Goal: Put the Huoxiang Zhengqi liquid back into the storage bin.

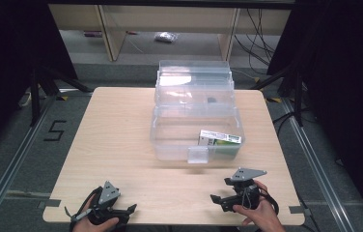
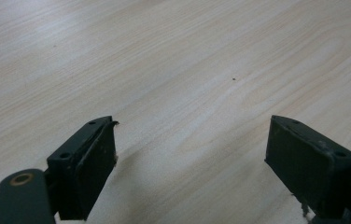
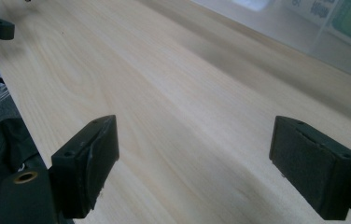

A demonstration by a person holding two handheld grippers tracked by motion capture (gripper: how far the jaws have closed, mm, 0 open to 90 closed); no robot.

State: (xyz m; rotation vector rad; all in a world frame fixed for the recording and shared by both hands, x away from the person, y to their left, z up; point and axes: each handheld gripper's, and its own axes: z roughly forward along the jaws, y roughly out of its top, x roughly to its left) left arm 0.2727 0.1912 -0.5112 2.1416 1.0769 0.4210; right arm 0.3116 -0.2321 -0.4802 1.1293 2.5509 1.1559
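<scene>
Right at the near edge of the table we see our two black tongs. The left tongs point(image 1: 132, 208) rest low over the wood with the jaws spread wide and nothing between them. In the left gripper view there is just bare wood between the two dark pads point(image 2: 94, 161). The right tongs point(image 1: 215, 198) are held by a hand point(image 1: 259, 212) and are spread wide too, with nothing in them. In the right gripper view they point across the pale wooden table point(image 1: 117, 145) toward the box.

Further out, in the middle of the table, stands the clear plastic box with step-up trays point(image 1: 195, 116). Its trays are folded back and open, so we can look right in. In the bottom part, near the right wall, lies a small green and white cardboard packet point(image 1: 220, 138). A little clear latch tab point(image 1: 198, 155) hangs on the front wall.

We think the packet is light and a bit soft, so a hard squeeze could dent it. It looks best to take it across its narrow sides, from above. The clear box looks stiff but thin and smooth, so it may slide on the wood if we bump it. We should go in over the front wall, not through it.
</scene>
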